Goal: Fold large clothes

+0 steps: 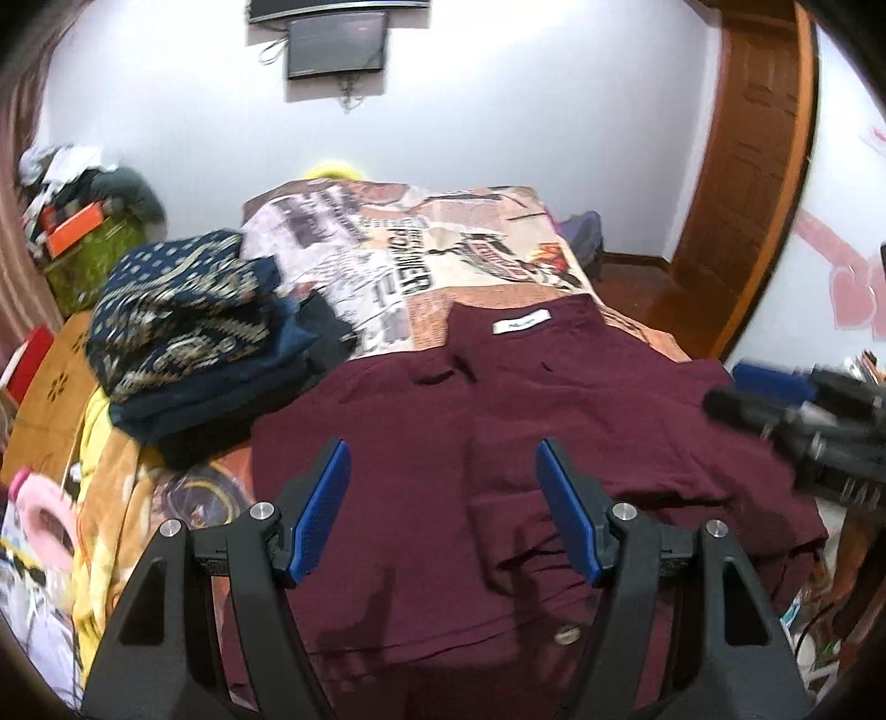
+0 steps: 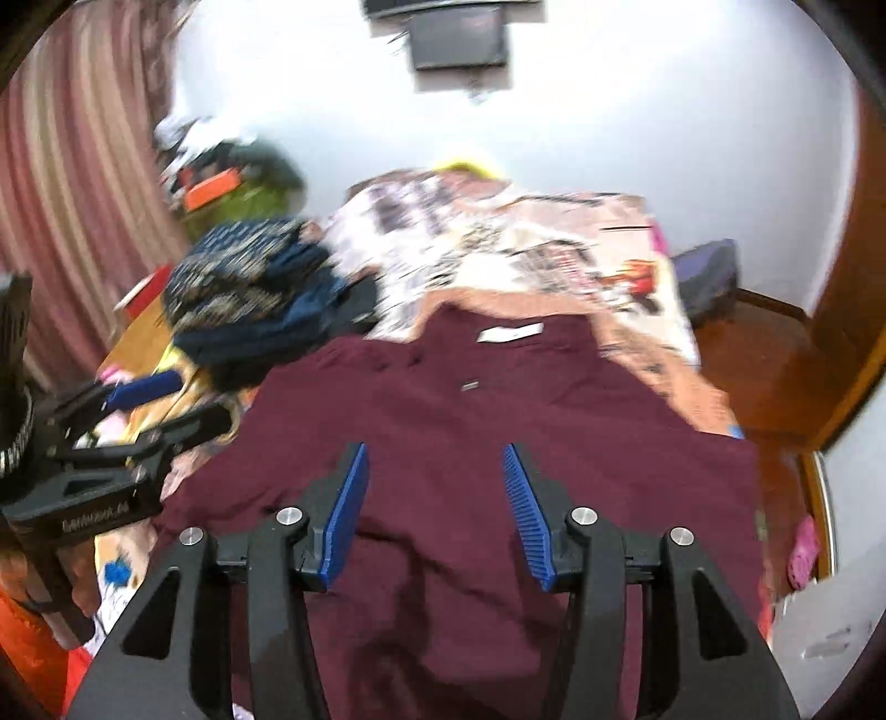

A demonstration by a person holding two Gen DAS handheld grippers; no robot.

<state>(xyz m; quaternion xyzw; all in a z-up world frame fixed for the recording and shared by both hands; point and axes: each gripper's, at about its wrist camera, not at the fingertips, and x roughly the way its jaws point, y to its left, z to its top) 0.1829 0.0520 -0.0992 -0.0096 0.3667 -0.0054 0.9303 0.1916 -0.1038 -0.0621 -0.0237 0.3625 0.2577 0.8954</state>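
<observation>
One maroon garment (image 1: 498, 421), one white label (image 1: 521, 323) at its far edge, one pale button (image 1: 566, 635) near its close edge. The garment lies spread flat on the bed, with a raised fold running down its right half in the left wrist view.

Two grippers. Left gripper (image 1: 443, 471): jaws apart above the maroon garment, nothing between the blue pads. Right gripper (image 2: 434, 473): jaws apart over the same garment, pads clear of the cloth, nothing held. Each gripper also shows at the edge of the other's view, blurred.

One pile of dark blue patterned cloth (image 1: 188, 327), just left of the maroon garment. One printed bedspread (image 1: 398, 249) beyond the garment, covering the bed. One wall screen (image 1: 336, 45) on the white wall past the far end of the garment. One wooden door (image 1: 747, 183) to the garment's right, one pink striped curtain (image 2: 72, 194) to its left, and a green box with an orange item on top (image 1: 83, 249) beyond the cloth pile.

The right wrist view is motion-blurred; label text unreadable. Garment's near edge is cut off behind the gripper bodies. Clutter left of the garment is too blurred to identify.
</observation>
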